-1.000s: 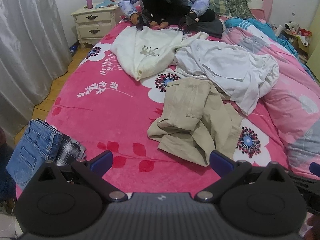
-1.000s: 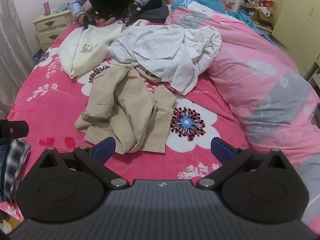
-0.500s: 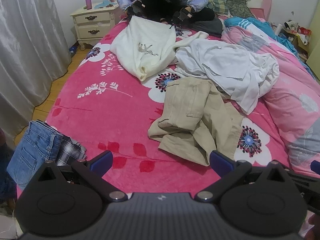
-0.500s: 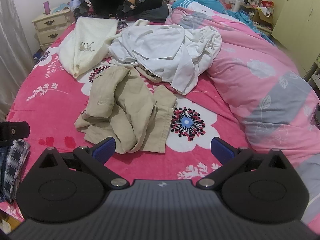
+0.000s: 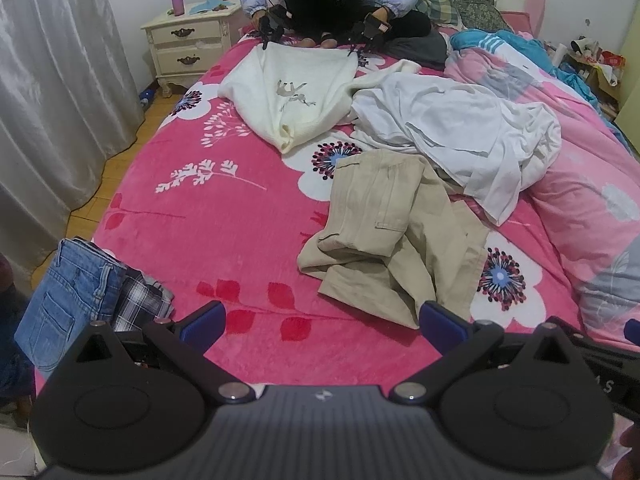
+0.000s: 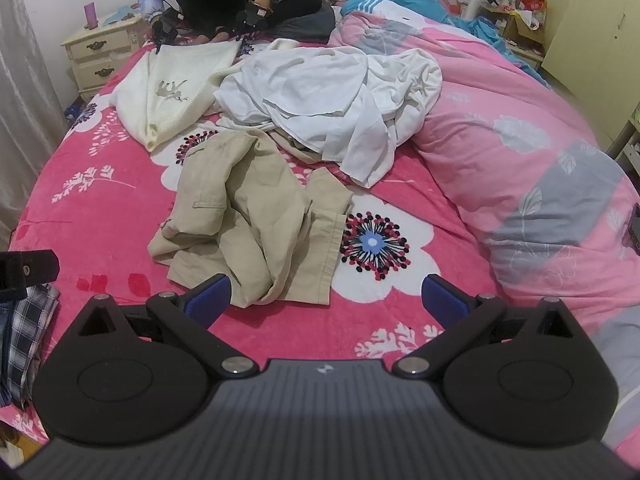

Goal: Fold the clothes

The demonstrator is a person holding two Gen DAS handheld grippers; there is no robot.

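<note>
Both tongs are held wide open and empty above the near edge of the bed covered by a pink floral fleece blanket (image 5: 224,216): the left tongs (image 5: 322,322) and the right tongs (image 6: 326,298). The crumpled beige cotton trousers (image 6: 248,220) are seen just ahead of them, partly under a rumpled white sheet-like garment (image 6: 332,96). Folded blue denim jeans (image 5: 68,292) (beside a checked cloth) lie at the left corner.
</note>
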